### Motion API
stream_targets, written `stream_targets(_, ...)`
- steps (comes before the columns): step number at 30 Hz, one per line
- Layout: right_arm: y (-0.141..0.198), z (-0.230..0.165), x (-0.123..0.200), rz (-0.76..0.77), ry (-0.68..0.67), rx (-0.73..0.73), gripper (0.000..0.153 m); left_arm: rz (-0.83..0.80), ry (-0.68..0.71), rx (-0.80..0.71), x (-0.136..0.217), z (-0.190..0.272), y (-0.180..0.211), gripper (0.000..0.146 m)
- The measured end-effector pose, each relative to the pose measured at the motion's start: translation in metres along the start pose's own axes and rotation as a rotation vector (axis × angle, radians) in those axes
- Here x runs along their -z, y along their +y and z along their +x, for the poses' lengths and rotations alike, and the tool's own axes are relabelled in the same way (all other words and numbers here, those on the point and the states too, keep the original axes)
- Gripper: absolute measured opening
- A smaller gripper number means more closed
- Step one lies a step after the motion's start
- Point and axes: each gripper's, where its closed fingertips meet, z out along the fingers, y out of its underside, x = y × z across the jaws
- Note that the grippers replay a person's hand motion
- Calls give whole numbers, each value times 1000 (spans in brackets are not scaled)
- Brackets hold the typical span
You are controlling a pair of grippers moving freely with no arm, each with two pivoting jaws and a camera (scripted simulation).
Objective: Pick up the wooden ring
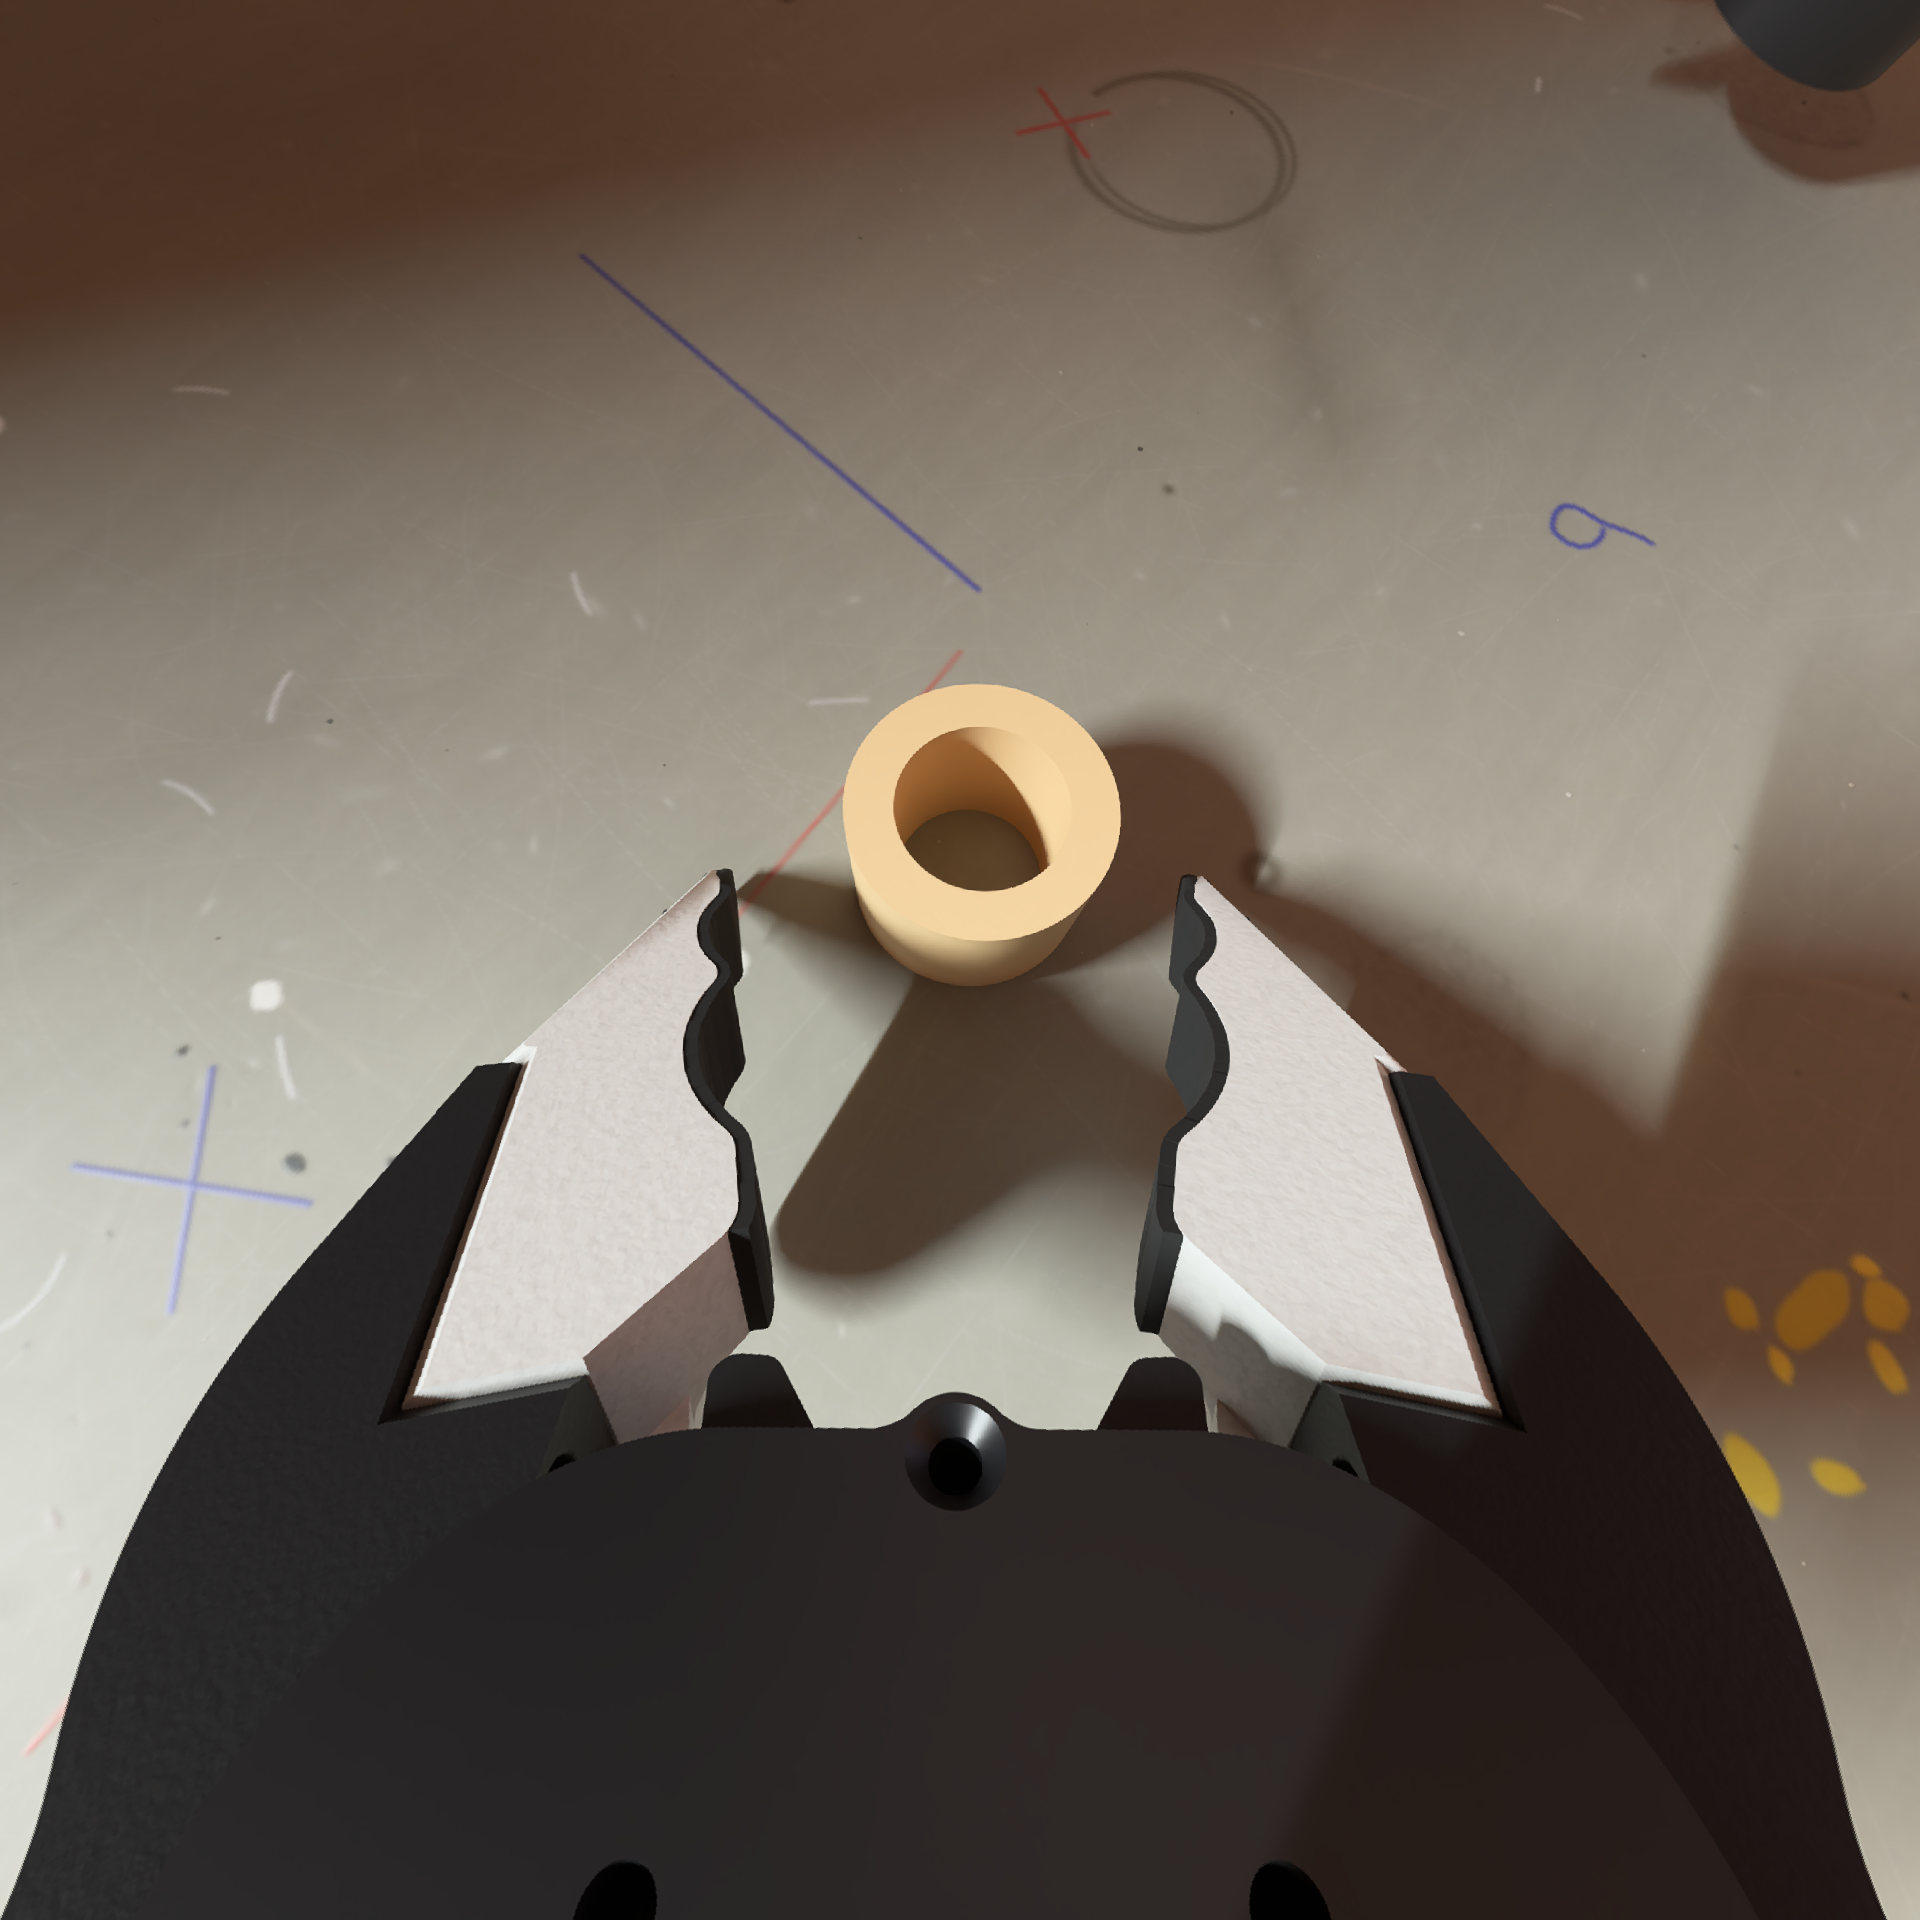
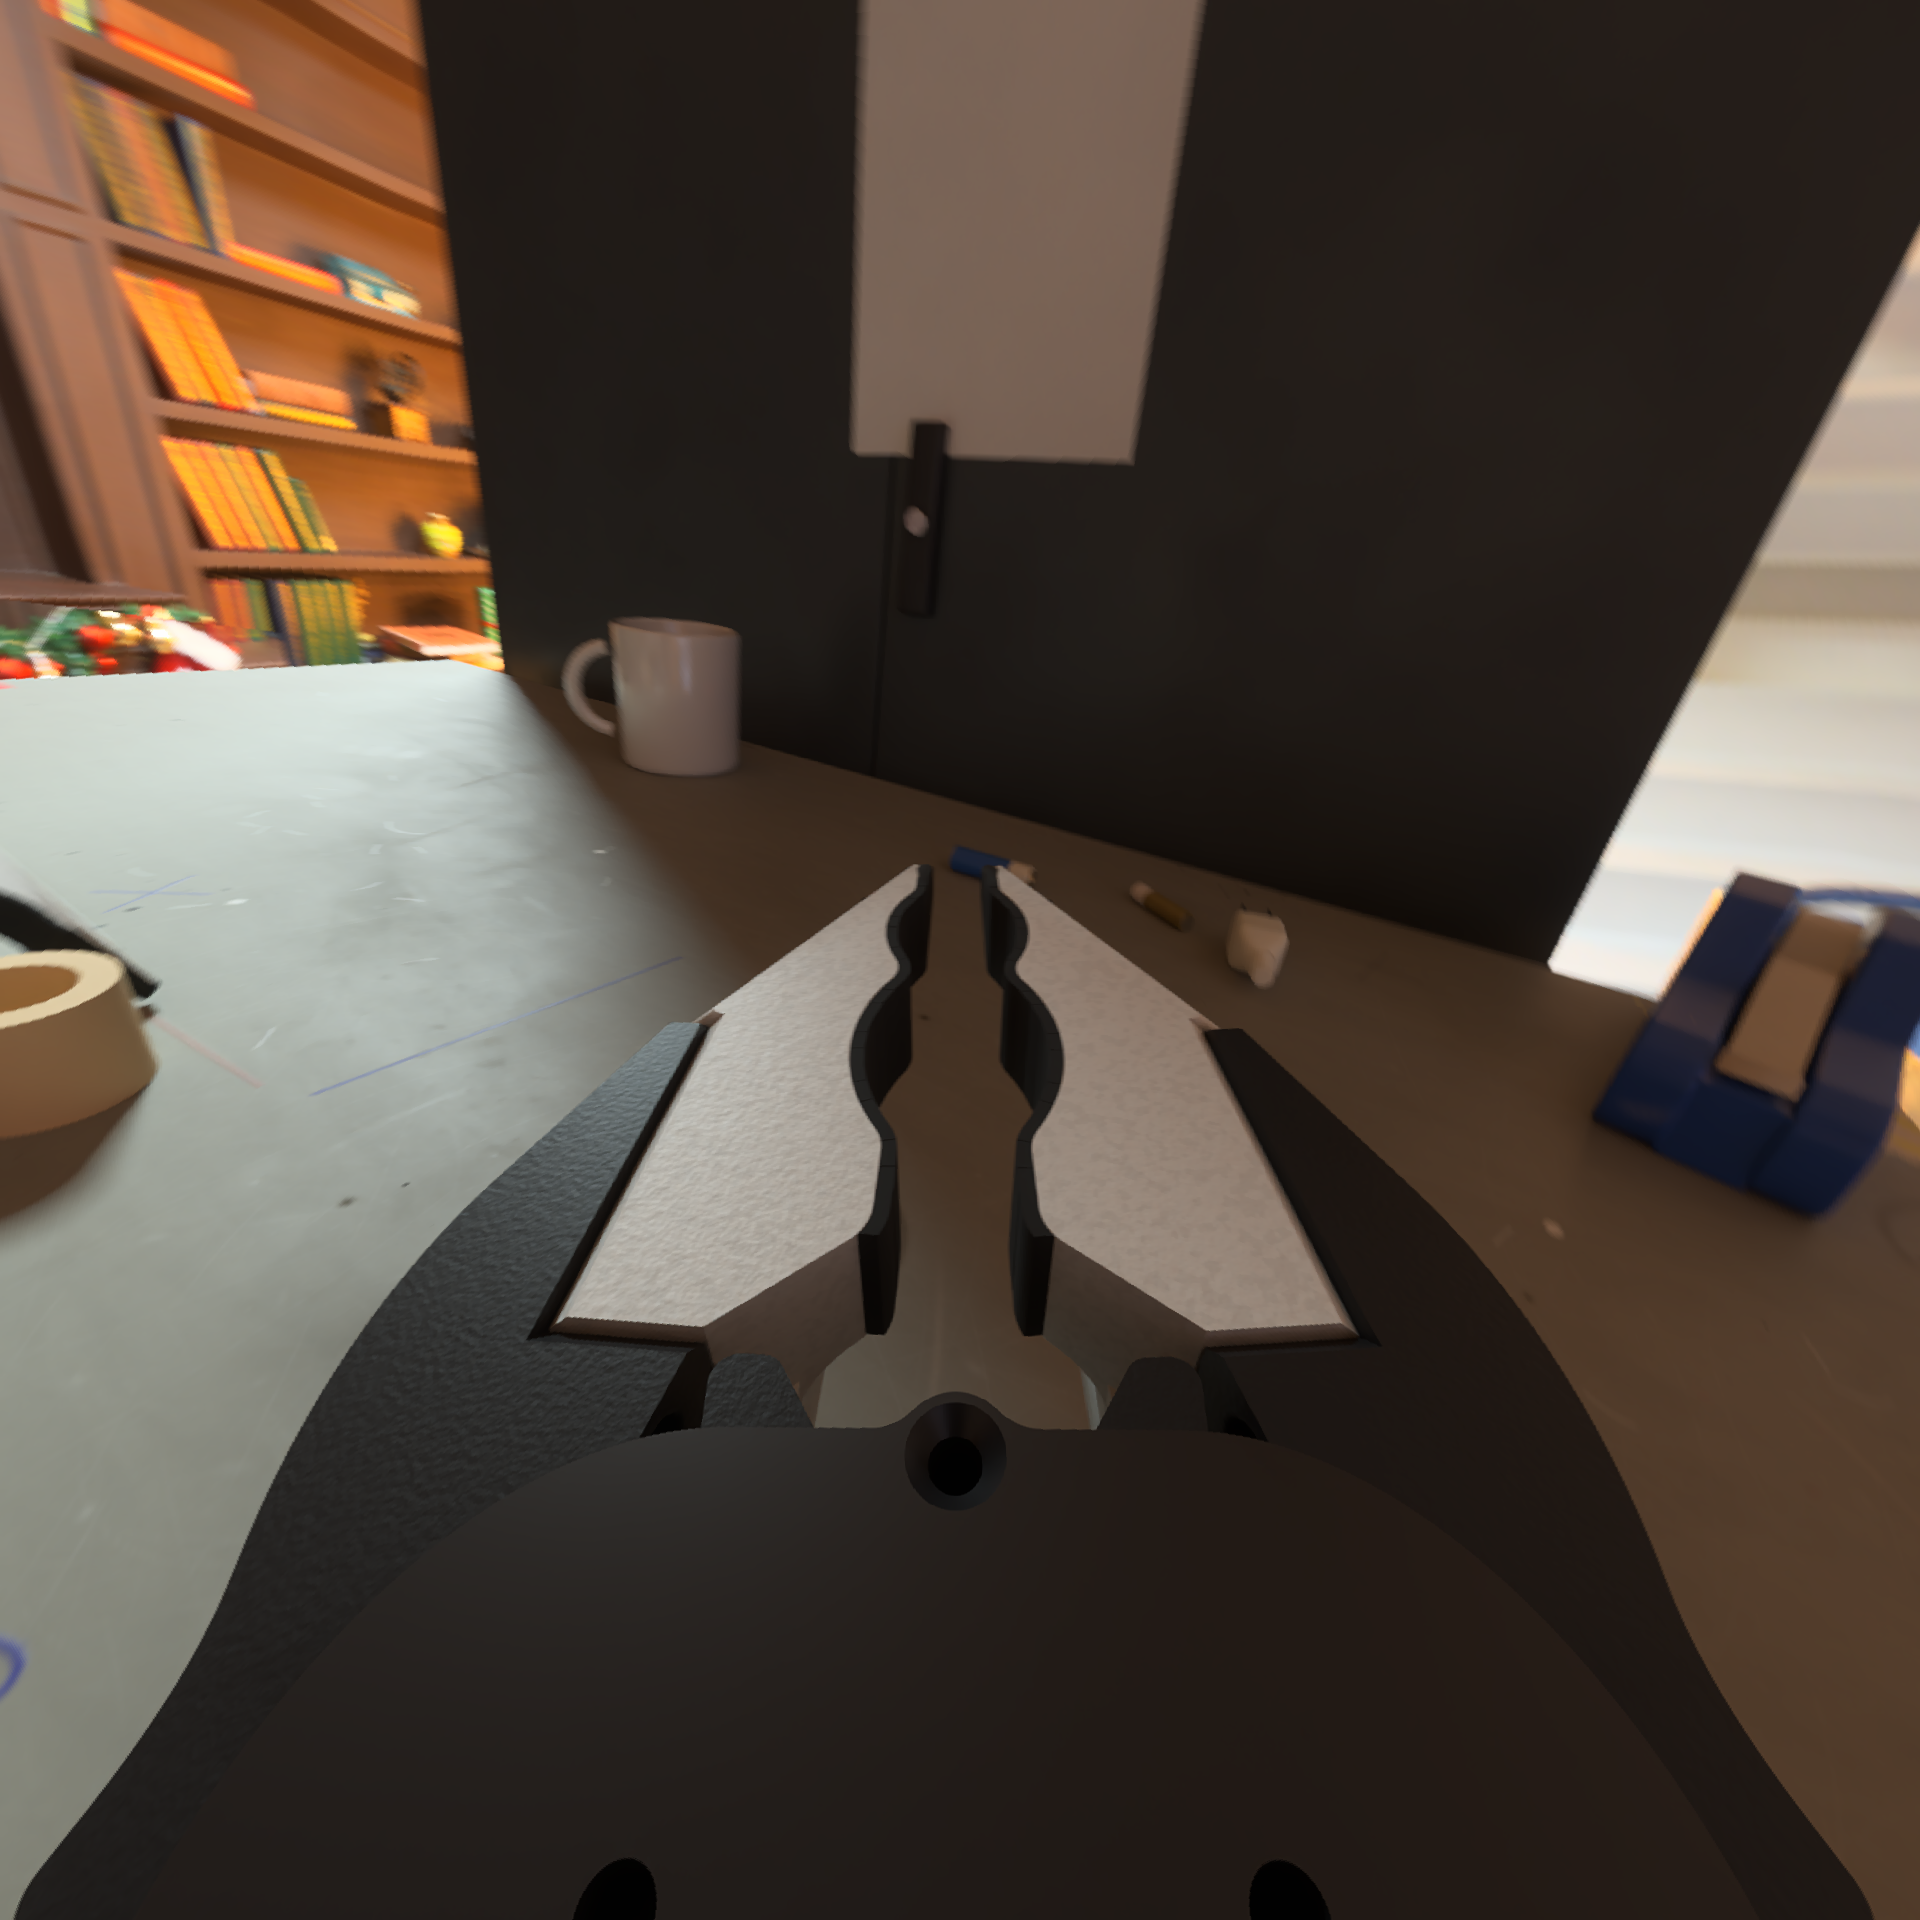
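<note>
The wooden ring (image 1: 982, 914) is a pale, thick-walled short tube that stands on its end on the grey table (image 1: 416, 675). My left gripper (image 1: 956, 878) is open above the table, with the ring just beyond and between its fingertips, not touching them. The ring also shows at the left edge of the right wrist view (image 2: 62, 1039), with a dark part of the left gripper behind it. My right gripper (image 2: 956, 871) is shut and empty, low over the table and well to the right of the ring.
A white mug (image 2: 675, 694) stands at the back by a dark wall panel (image 2: 1351, 520). A blue holder (image 2: 1766, 1049) sits at the right. A blue-capped item (image 2: 982, 858), a small stick (image 2: 1161, 906) and a white lump (image 2: 1255, 943) lie beyond my right fingertips. Pen marks cover the table.
</note>
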Motion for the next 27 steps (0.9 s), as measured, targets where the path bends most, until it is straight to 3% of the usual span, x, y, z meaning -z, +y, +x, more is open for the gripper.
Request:
stream_targets(2, 6, 6, -4, -56, 47, -35, 0, 0, 11, -7, -2, 2, 0, 81)
stream_targets(9, 10, -8, -7, -93, -79, -33, 0, 16, -17, -51, -6, 1, -2, 67)
stream_targets(16, 10, -15, -7, -88, -94, 37, 0, 28, 5, -71, -7, 2, -4, 50)
stream_targets(21, 10, -13, -6, -80, -88, 40, 0, 43, -5, -126, -11, -5, -12, 50)
stream_targets(23, 10, -13, -6, -80, -80, 54, 0, 107, -20, -182, -10, -11, -32, 50)
stream_targets(27, 11, -11, -10, -99, -29, 74, 0, 398, -121, -333, -7, -32, -92, 50)
